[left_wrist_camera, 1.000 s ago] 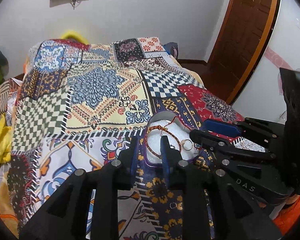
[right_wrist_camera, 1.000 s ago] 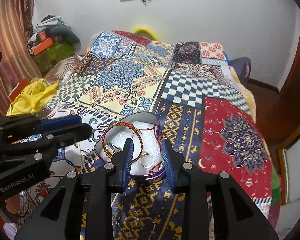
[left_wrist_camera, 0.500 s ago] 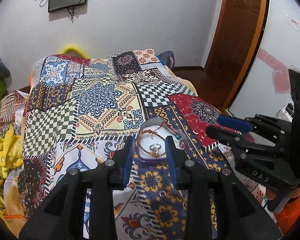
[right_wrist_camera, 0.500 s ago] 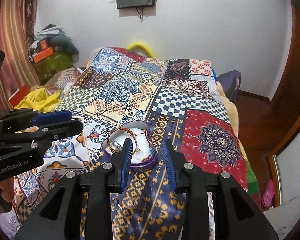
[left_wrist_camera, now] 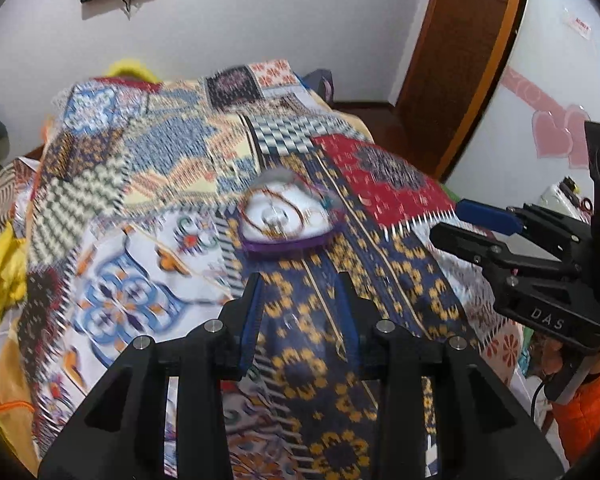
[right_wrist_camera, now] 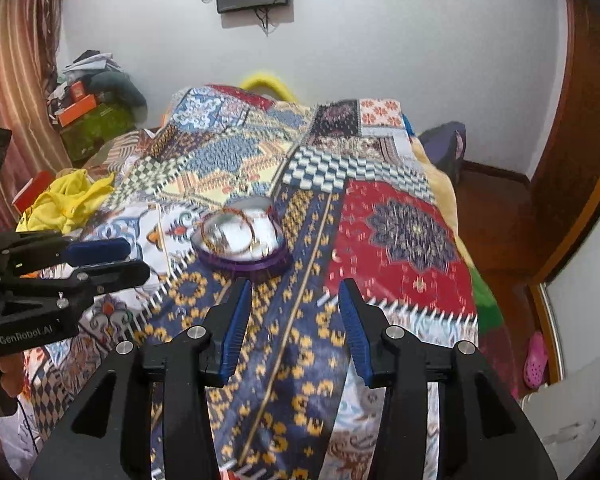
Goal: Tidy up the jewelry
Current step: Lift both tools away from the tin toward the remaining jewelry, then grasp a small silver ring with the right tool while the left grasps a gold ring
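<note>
Purple heart-shaped jewelry box [left_wrist_camera: 288, 224] sits mid-bed on the patchwork bedspread [left_wrist_camera: 140, 208], lid off, w/ a red bracelet [left_wrist_camera: 274, 210] & other blurry bits inside. Left gripper [left_wrist_camera: 300, 300] & right gripper [right_wrist_camera: 294, 312] both hang above the cloth just short of it, fingers spread, nothing in them.

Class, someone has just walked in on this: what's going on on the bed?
A person holds two grippers above a patchwork bedspread. A purple jewelry box sits on it with a beaded bracelet and some blurred small pieces inside. The left gripper and right gripper are both open, empty, and short of the box, touching nothing.
</note>
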Motion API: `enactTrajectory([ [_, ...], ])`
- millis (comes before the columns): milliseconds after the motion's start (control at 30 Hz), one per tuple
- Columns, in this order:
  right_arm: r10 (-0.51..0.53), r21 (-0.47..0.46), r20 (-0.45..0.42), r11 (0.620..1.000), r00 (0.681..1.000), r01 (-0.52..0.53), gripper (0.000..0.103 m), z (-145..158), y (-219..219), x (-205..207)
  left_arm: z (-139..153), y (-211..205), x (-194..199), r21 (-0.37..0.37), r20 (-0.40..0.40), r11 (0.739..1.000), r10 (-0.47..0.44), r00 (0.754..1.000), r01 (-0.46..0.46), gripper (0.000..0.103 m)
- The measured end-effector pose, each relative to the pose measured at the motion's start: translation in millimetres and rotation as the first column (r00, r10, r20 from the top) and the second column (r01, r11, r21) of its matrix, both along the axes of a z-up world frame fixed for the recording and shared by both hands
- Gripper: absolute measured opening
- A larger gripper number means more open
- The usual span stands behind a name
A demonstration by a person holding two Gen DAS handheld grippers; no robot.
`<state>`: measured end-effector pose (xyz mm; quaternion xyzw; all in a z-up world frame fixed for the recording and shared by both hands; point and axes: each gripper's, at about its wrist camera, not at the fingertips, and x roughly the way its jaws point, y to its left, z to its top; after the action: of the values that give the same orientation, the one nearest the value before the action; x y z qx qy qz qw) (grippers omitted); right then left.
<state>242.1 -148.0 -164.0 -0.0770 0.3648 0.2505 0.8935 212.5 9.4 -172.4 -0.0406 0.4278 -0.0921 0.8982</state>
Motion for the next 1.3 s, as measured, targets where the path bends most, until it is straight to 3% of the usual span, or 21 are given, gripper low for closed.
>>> enactTrajectory([
  [233,-0.011,-0.023,-0.057,1.000,0.998,0.010,0.041,-24,-7,-4,-38,-19,-5,-0.042,-0.107,0.998,-0.041,0.993,0.037,0.035],
  [433,-0.013,-0.027,-0.090,1.000,0.996,0.011,0.041,-36,-11,-8,-55,-30,-7,-0.051,-0.151,0.996,-0.074,0.986,0.067,0.035],
  [700,0.015,-0.042,-0.124,0.999,0.992,-0.020,0.041,-49,-5,-5,-62,-27,-2,-0.051,-0.151,0.996,-0.082,0.985,0.075,0.034],
  [867,0.036,-0.058,-0.118,0.997,0.992,-0.043,0.041,-55,5,-3,-63,-22,-2,-0.035,-0.138,0.997,-0.066,0.988,0.062,0.018],
  [967,0.051,-0.056,-0.117,0.997,0.992,-0.058,0.041,-56,10,1,-63,-17,-2,-0.064,-0.138,0.996,-0.064,0.988,0.055,0.018],
  [1167,0.064,-0.093,-0.103,0.993,0.993,-0.074,0.041,-62,23,5,-63,-19,-3,-0.045,-0.123,0.998,-0.055,0.991,0.050,0.018],
  [1200,0.065,-0.098,-0.097,0.992,0.993,-0.075,0.039,-63,24,5,-62,-20,-4,-0.045,-0.121,0.998,-0.053,0.991,0.048,0.018],
  [1233,0.069,-0.097,-0.092,0.992,0.993,-0.078,0.029,-63,24,4,-62,-19,-5,-0.046,-0.120,0.998,-0.050,0.992,0.044,0.018],
  [1300,0.074,-0.087,-0.102,0.993,0.992,-0.083,0.019,-62,24,4,-62,-17,-4,-0.051,-0.119,0.998,-0.043,0.992,0.037,0.018],
])
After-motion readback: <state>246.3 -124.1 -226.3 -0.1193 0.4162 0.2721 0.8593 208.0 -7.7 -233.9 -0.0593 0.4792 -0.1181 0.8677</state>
